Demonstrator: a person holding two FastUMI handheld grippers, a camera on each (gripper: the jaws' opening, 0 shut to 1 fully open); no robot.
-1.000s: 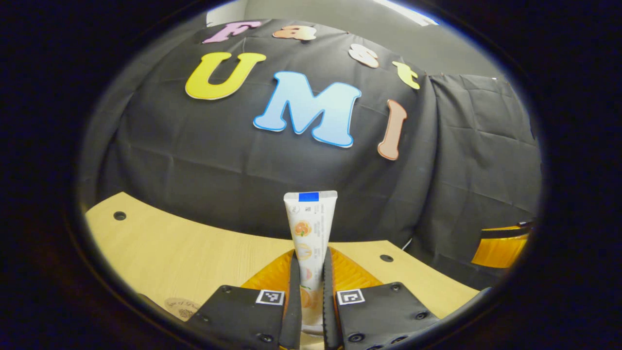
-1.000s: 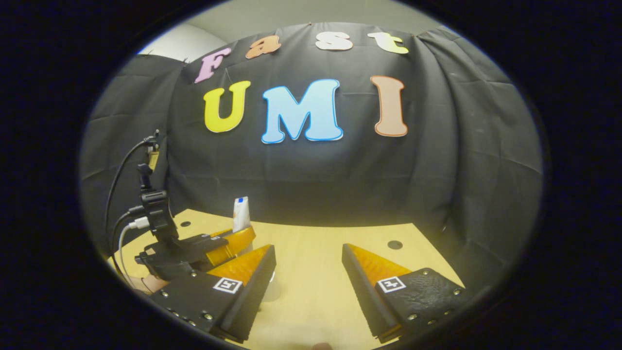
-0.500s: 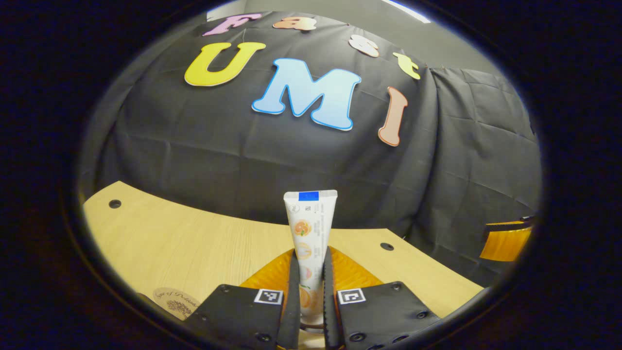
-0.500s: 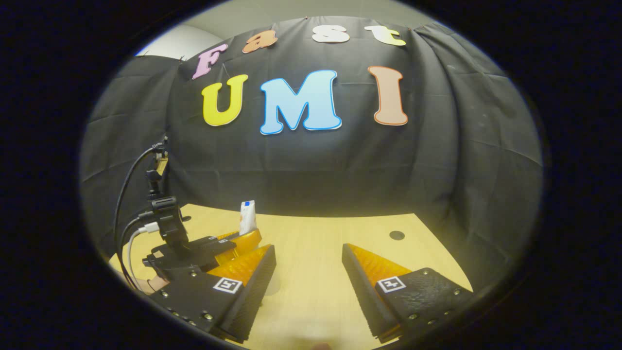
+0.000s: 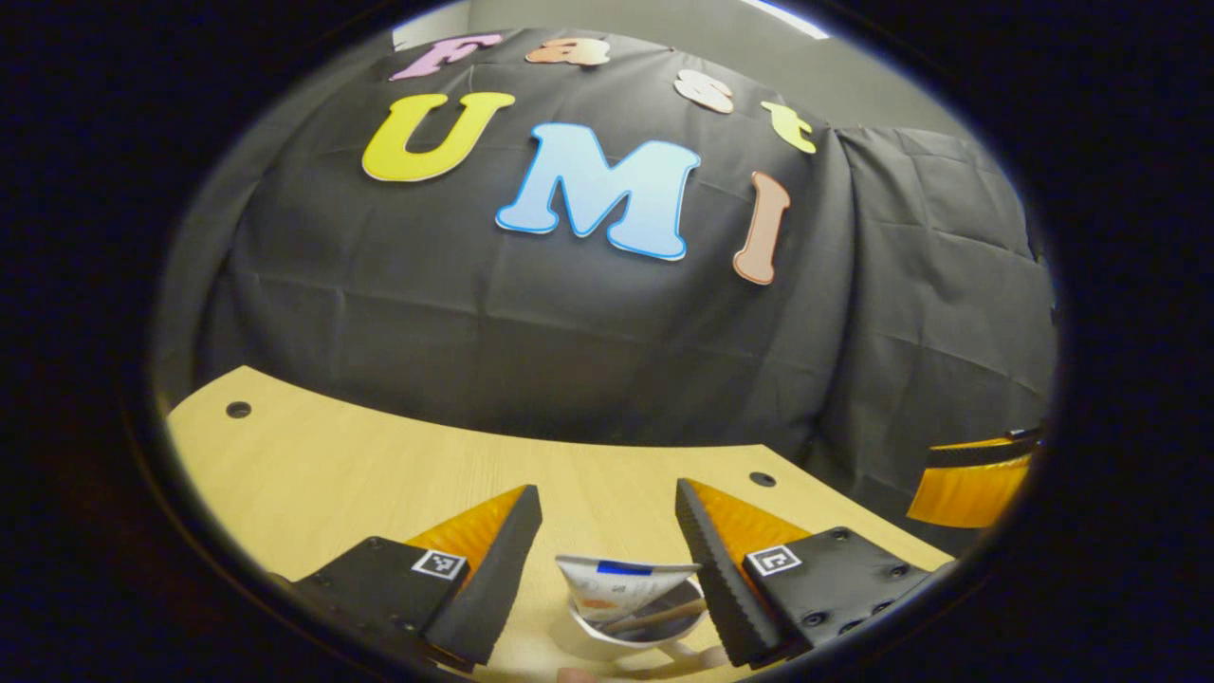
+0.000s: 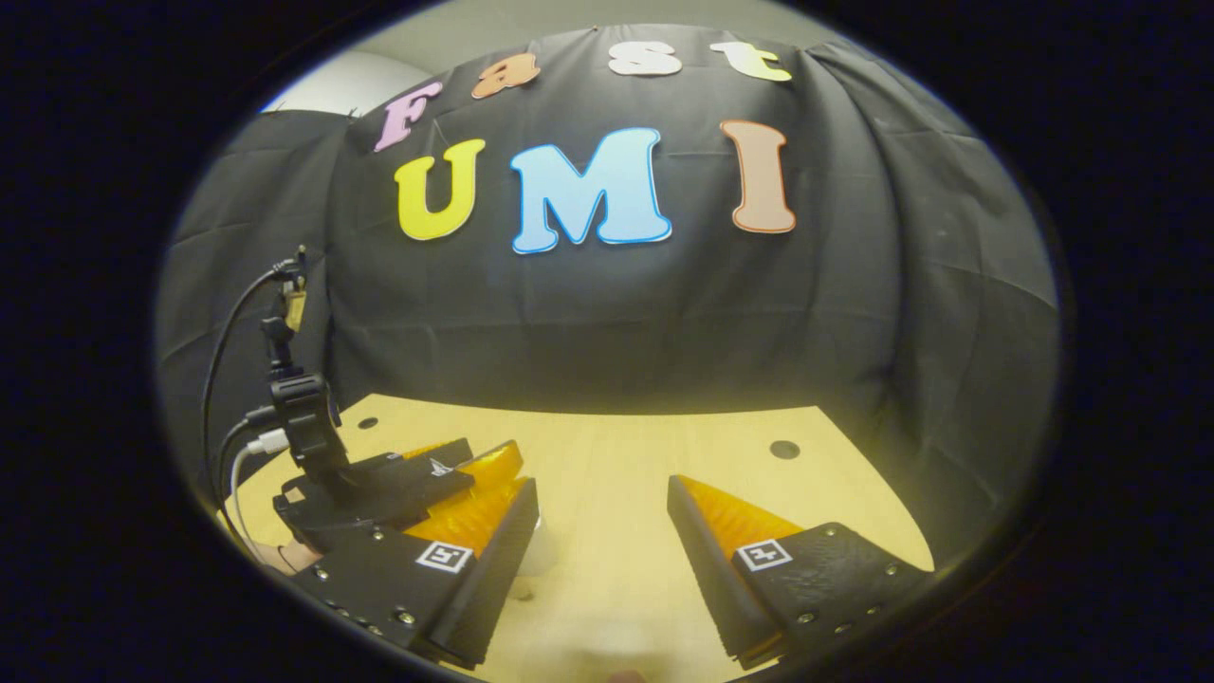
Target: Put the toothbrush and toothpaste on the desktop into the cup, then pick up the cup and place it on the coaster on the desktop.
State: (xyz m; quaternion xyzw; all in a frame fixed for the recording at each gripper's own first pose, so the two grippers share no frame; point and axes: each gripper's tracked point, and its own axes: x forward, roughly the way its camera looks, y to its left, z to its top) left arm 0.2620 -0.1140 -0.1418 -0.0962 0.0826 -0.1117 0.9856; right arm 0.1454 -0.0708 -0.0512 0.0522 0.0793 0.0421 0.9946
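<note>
Left gripper view: a white cup [image 5: 634,626] stands on the wooden tabletop [image 5: 379,474], low between the two fingers of the left tongs [image 5: 607,560]. Inside it sits the toothpaste [image 5: 621,585], a white tube whose flat crimped end with a blue band points up, projecting above the rim and leaning a little. Beside the tube, across the cup's opening, lies a slim brownish stick [image 5: 654,617], probably the toothbrush handle; its head cannot be made out. A handle-like part of the cup projects at lower right.

The left tongs are spread wide and grip nothing; the cup and tube lie in the gap, touching neither finger as far as can be seen. At the right edge of this view, part of the right tongs [image 5: 967,470] appears in front of the booth's dark cloth.

Right gripper view: the right tongs [image 6: 602,531] are also spread and empty above bare tabletop. The left tongs [image 6: 455,474] appear at left, just beyond the right tongs' near finger, with cables [image 6: 228,379] rising from their body. A pale shape just behind that near finger may be the cup; it cannot be confirmed.

Printing on the tube is too small to read. Each finger carries a square coded marker.
</note>
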